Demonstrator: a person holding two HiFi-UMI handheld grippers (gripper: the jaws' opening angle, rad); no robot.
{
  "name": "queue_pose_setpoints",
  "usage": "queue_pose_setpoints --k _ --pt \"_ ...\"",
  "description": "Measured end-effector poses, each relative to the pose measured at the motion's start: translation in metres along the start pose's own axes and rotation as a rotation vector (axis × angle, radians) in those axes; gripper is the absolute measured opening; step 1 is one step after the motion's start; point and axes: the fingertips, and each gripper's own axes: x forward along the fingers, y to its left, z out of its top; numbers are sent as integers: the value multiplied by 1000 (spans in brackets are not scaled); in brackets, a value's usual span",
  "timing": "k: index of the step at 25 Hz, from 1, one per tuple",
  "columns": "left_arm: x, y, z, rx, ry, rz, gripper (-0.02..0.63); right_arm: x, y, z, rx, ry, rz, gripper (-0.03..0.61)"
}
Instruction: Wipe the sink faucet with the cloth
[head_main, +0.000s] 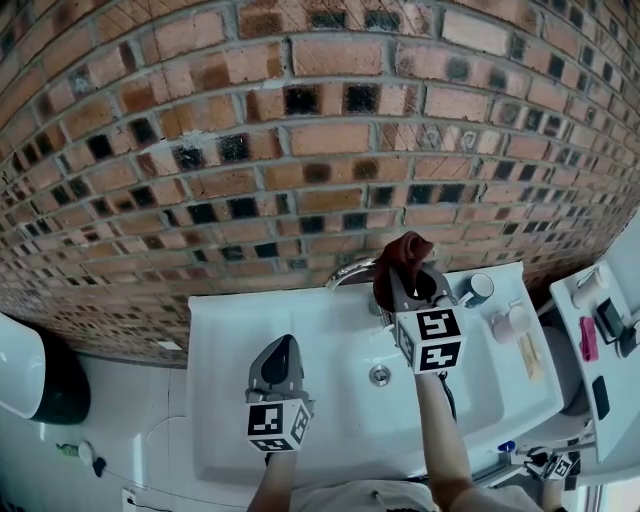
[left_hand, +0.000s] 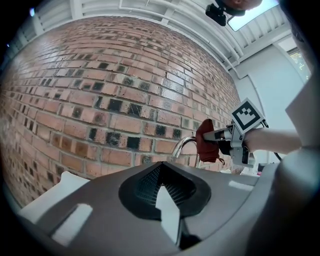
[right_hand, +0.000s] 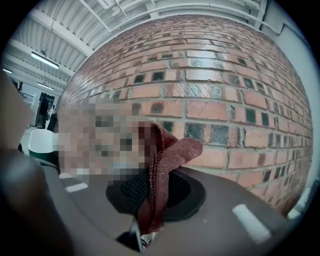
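Observation:
A chrome faucet (head_main: 350, 270) arches over the back of the white sink (head_main: 230, 330); it also shows in the left gripper view as the curved spout (left_hand: 184, 145). My right gripper (head_main: 412, 283) is shut on a dark red cloth (head_main: 402, 258), held at the faucet's right end, by the brick wall. I cannot tell whether cloth and spout touch. In the right gripper view the cloth (right_hand: 162, 165) stands up from the right gripper (right_hand: 152, 192). My left gripper (head_main: 284, 347) hangs shut and empty over the basin's left half; from the left gripper (left_hand: 161, 175) I see the cloth (left_hand: 206, 142).
The drain (head_main: 379, 375) lies mid-basin. A cup (head_main: 478, 289) and a white container (head_main: 512, 322) stand on the sink's right ledge. A shelf (head_main: 585, 375) with small items is at the far right. A dark, white-rimmed object (head_main: 35, 375) sits at the left.

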Motion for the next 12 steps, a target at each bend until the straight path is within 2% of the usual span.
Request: queue_pose_setpoints --k 5,12 --pt "3 -7 -5 -2 10 -15 5 4 -28 -42 -16 118 -66 49" --pt "5 -11 -8 -4 17 -27 5 19 -17 -122 -77 340 -29 48"
